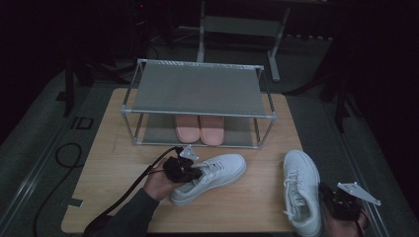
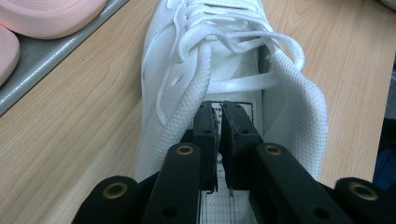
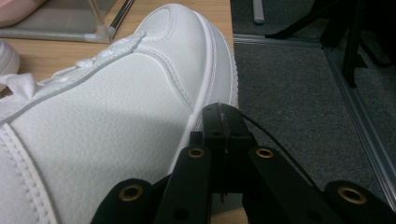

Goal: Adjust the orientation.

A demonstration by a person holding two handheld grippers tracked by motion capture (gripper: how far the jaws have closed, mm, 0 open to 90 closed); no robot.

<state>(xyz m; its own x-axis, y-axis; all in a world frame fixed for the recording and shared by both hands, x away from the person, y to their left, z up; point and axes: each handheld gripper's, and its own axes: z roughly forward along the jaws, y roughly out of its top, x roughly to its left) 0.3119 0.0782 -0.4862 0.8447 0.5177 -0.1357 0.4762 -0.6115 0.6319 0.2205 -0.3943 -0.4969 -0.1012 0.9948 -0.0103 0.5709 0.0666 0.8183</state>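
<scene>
Surface: a light wooden table (image 1: 118, 163) is standing on grey carpet (image 1: 34, 143) in a dark room, with a metal frame (image 1: 237, 29) showing dimly behind it and a black cable (image 1: 64, 158) looping on the floor to the left.

Rack: a grey two-level shoe rack (image 1: 197, 89) is sitting at the far side of the table. Its top shelf is lying bare; its lower shelf is holding a pair of pink slippers (image 1: 200, 129), side by side, toes toward the person.

Left shoe: a white sneaker (image 1: 210, 177) is lying near the middle of the table in front of the rack, toe pointing to the right. The left gripper (image 1: 184, 168) is reaching into its heel opening. The left gripper view is showing what the high view is not: the two jaws are pinching the tongue (image 2: 233, 93) of this sneaker (image 2: 219, 70), almost together with only the thin label between them, the laces (image 2: 205, 28) lying loose above. That view is also catching the edges of the slippers (image 2: 46, 16) and the rack's lower shelf (image 2: 32, 60) at upper left.

Right shoe: a second white sneaker (image 1: 301, 190) is lying at the right edge of the table, toe pointing away. The right gripper (image 1: 341, 205) is hovering just beside its heel end. In the right gripper view the jaws are pressed fully together with nothing between them, just beside the sole rim of this sneaker (image 3: 116, 116), over the table edge and carpet (image 3: 299, 93); a corner of the rack (image 3: 98, 30) is showing at the top left.
</scene>
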